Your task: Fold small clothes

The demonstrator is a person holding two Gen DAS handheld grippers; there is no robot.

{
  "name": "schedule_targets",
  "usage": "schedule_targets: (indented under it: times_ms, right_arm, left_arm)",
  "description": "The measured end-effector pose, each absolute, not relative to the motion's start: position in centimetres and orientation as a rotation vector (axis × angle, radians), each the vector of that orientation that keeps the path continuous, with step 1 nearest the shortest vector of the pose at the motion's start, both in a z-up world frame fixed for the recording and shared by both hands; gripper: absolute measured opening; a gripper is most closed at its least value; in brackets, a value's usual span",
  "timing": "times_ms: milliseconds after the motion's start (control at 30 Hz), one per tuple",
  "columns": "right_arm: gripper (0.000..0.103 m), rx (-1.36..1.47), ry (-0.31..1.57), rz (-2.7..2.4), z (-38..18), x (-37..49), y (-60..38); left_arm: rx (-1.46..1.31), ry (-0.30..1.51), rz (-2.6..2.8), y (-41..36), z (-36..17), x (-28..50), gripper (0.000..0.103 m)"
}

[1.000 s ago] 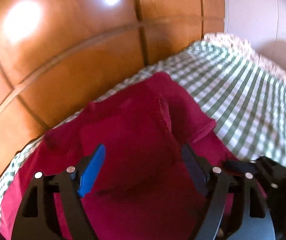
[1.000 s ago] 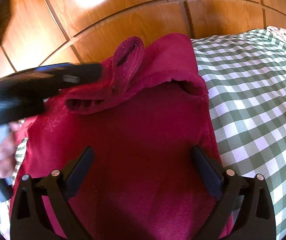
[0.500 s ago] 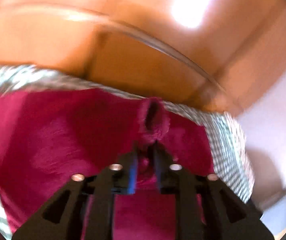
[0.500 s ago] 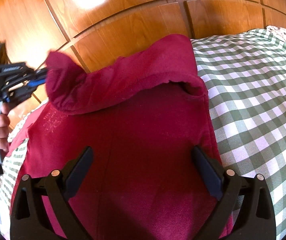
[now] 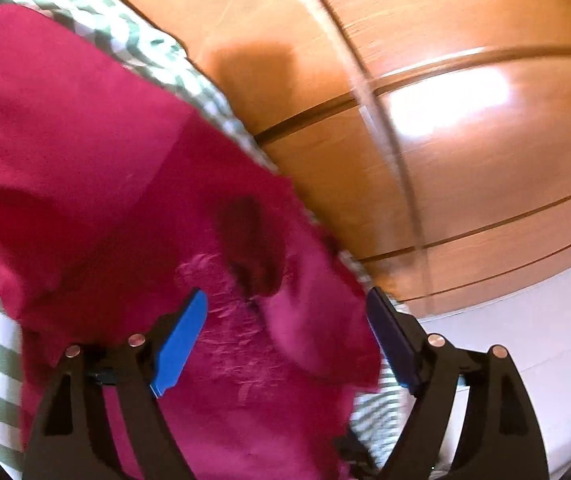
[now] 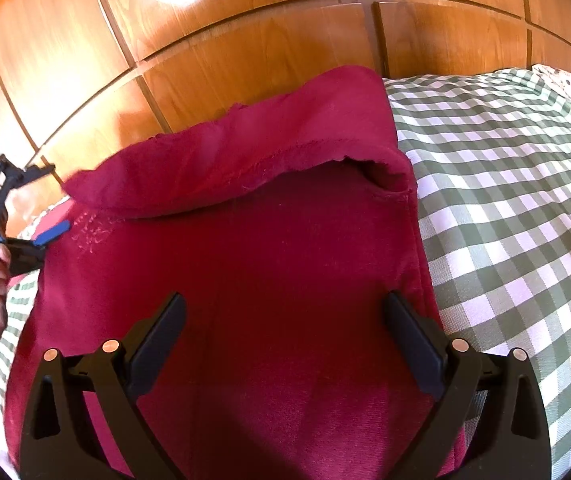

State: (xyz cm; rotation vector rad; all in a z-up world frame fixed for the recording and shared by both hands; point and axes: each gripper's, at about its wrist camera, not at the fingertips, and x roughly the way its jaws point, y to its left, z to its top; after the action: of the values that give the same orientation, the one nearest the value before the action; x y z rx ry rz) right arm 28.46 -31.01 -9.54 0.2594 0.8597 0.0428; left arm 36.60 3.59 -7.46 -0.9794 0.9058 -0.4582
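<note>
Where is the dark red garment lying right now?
The dark red garment lies on the green checked cover, at its left edge beside the wooden panelled wall.

no readable text, labels, brands, numbers or signs anywhere

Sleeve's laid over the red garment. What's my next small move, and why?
Probably draw the left hand-held gripper back: its jaws are opening, nothing pinched, and the sleeve lies folded across the red garment. The right hand-held gripper hovers open.
</note>
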Motion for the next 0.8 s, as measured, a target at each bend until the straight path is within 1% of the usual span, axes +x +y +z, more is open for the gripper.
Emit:
schedule_targets:
  times_ms: [33, 67, 133, 200, 233, 267, 300, 333, 467, 533, 600, 800]
  right_arm:
    - [0.097, 0.26, 0.859, 0.043, -9.6, 28.5, -31.0]
    - [0.098, 0.26, 0.859, 0.043, -9.6, 28.5, -31.0]
    - [0.098, 0.258, 0.86, 0.043, -9.6, 28.5, -31.0]
    - [0.098, 0.258, 0.86, 0.043, -9.6, 28.5, -31.0]
    - [0.098, 0.258, 0.86, 0.043, -9.6, 28.5, -31.0]
    - [0.098, 0.259, 0.859, 0.043, -9.6, 28.5, -31.0]
    - [0.098, 0.258, 0.86, 0.042, -9.6, 28.5, -31.0]
    - [0.098, 0.257, 0.861, 0.042, -9.6, 28.5, -30.9]
    - [0.098, 0.273, 0.863, 0.047, -9.1, 28.4, -31.1]
    - [0.098, 0.345, 0.846, 0.072, -8.3, 28.3, -31.7]
    - [0.098, 0.418, 0.841, 0.122, -7.8, 28.7, -32.1]
    - [0.098, 0.485, 0.838, 0.157, -7.3, 33.9, -32.1]
  left_arm:
    - [-1.0, 0.891, -0.466, 4.1, -7.4, 36.7, 0.088]
    - [-1.009, 0.887, -0.45, 4.3, -7.3, 36.9, 0.09]
    - [-0.965, 0.927, -0.43, 3.7, -7.4, 37.7, 0.089]
    - [-0.882, 0.965, -0.393, 2.5, -7.6, 38.6, 0.077]
    - [-0.856, 0.98, -0.389, 1.9, -7.7, 39.0, 0.054]
    - [-0.832, 1.007, -0.411, 1.0, -7.9, 39.8, 0.027]
    - [-0.806, 1.017, -0.41, 0.5, -7.8, 40.2, 0.016]
    - [-0.758, 0.987, -0.396, 0.1, -7.1, 40.1, 0.006]
    - [-0.64, 0.822, -0.429, -0.3, -2.4, 38.2, 0.007]
    - [-0.543, 0.758, -0.418, 0.1, -0.6, 37.0, 0.007]
    - [-0.453, 0.766, -0.391, 0.3, -0.4, 36.8, 0.007]
    - [-0.353, 0.888, -0.252, 0.9, -4.2, 38.3, 0.008]
